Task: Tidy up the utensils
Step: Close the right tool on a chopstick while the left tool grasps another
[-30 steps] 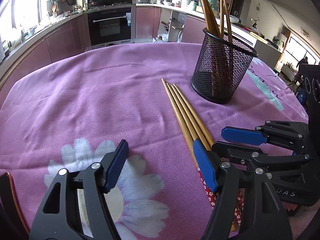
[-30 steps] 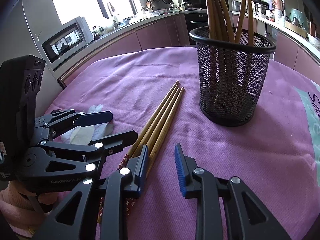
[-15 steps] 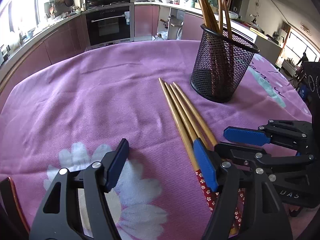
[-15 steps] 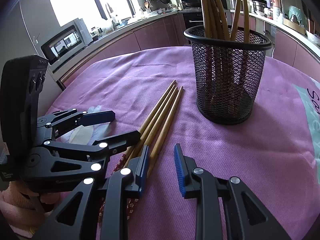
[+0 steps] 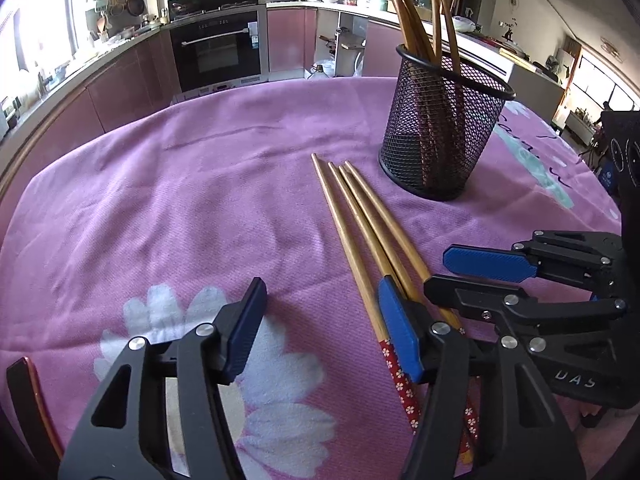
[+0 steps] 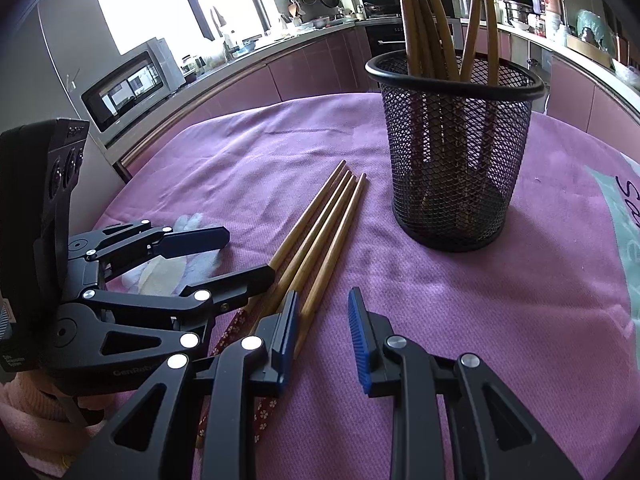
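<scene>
Several wooden chopsticks (image 5: 362, 220) with red flowered ends lie side by side on the purple tablecloth (image 5: 180, 208), also in the right wrist view (image 6: 320, 228). A black mesh holder (image 5: 440, 128) stands upright behind them with several chopsticks in it; it also shows in the right wrist view (image 6: 454, 152). My left gripper (image 5: 322, 332) is open and empty, its right finger beside the chopsticks' handles. My right gripper (image 6: 322, 332) is open and empty, its left finger over the rightmost chopstick; it also shows in the left wrist view (image 5: 460, 270).
The table is round, with its edge close on the left (image 5: 48, 152). A kitchen counter with an oven (image 5: 218, 52) runs behind it. A microwave (image 6: 128, 84) stands at the left. The cloth has white flower prints (image 5: 276, 400).
Both grippers have drawn back slightly from the holder. Both stay open. The chopsticks and the holder have not moved.
</scene>
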